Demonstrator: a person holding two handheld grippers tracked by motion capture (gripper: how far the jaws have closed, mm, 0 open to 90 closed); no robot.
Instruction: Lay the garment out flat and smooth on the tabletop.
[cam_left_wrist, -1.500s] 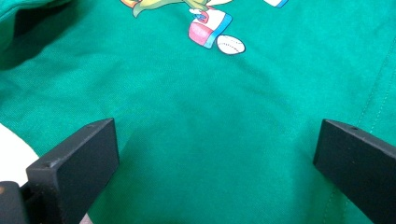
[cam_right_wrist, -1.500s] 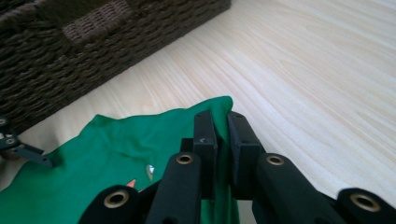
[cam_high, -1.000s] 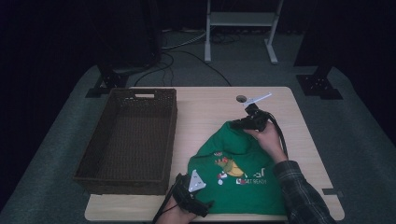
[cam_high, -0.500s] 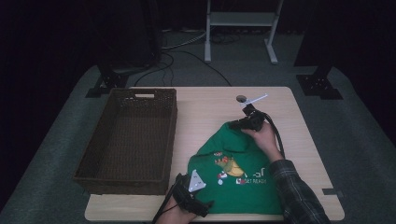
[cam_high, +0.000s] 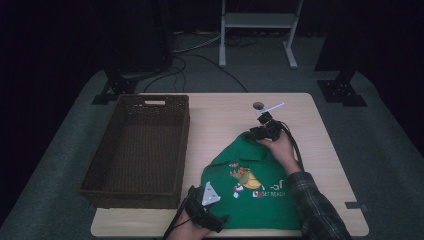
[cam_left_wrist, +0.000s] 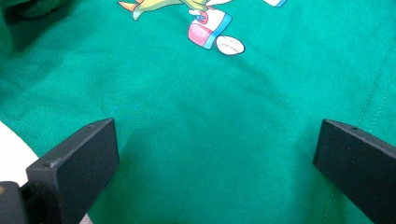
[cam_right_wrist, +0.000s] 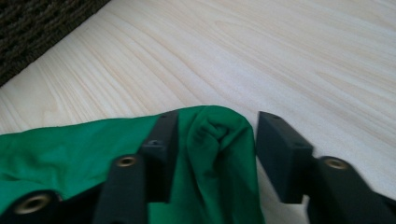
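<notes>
Green T-shirt (cam_high: 252, 192) w/ cartoon print lies crumpled on desk (cam_high: 220, 125), toward its front right corner. Right gripper (cam_high: 256, 133) at shirt's far bunched end; its jaws have just been opening, a fold of cloth sits between them, touching one jaw, clear of the other, i.e. let go. Left gripper (cam_high: 220, 222) at front edge of desk, jaws spread wide over flat cloth, grasping nothing. Wicker basket (cam_high: 125, 165) along desk's left side, beside the shirt.

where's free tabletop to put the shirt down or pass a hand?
Bare wood between the basket and the green shirt, and along the table's far edge. Crowded near side: shirt, left gripper, right gripper.
</notes>
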